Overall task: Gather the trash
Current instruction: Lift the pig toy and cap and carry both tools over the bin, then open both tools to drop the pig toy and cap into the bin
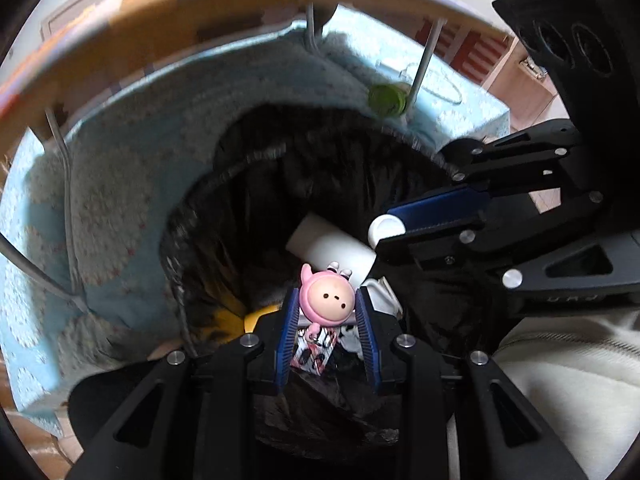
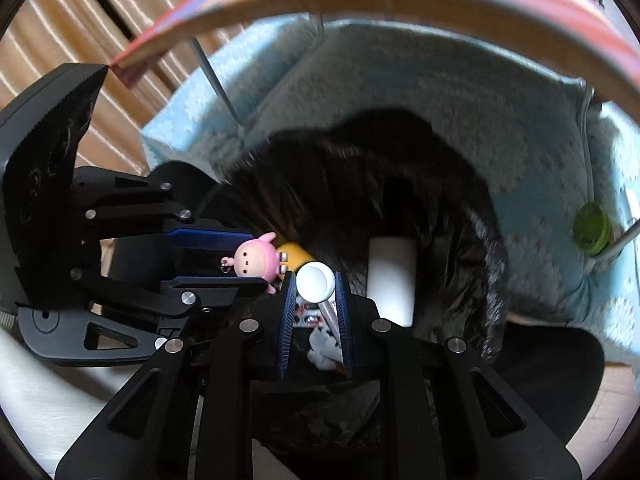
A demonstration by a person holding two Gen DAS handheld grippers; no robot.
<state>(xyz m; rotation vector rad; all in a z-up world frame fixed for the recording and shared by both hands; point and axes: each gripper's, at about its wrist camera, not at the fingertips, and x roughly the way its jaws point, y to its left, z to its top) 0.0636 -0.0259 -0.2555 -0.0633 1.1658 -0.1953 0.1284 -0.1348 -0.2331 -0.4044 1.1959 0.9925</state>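
My left gripper (image 1: 327, 304) is shut on a pink round-headed toy figure (image 1: 327, 300) and holds it over the open black trash bag (image 1: 304, 184). My right gripper (image 2: 316, 284) is shut on a small white cap-like piece (image 2: 315, 282), also over the bag (image 2: 340, 184). In the left wrist view the right gripper (image 1: 390, 228) comes in from the right with the white piece (image 1: 385, 229). In the right wrist view the left gripper (image 2: 256, 256) holds the toy (image 2: 256, 262) at the left. A white tube (image 1: 332, 250) (image 2: 391, 280), something yellow (image 1: 256, 320) and printed wrappers (image 1: 314, 350) lie in the bag.
The bag stands on a light blue patterned rug (image 1: 120, 184) under a table with a curved wooden edge (image 1: 200, 4) and thin metal legs (image 1: 424, 60). A green round lid (image 1: 386, 100) (image 2: 592, 230) lies on the rug by a leg. White fabric (image 1: 568, 380) is at the right.
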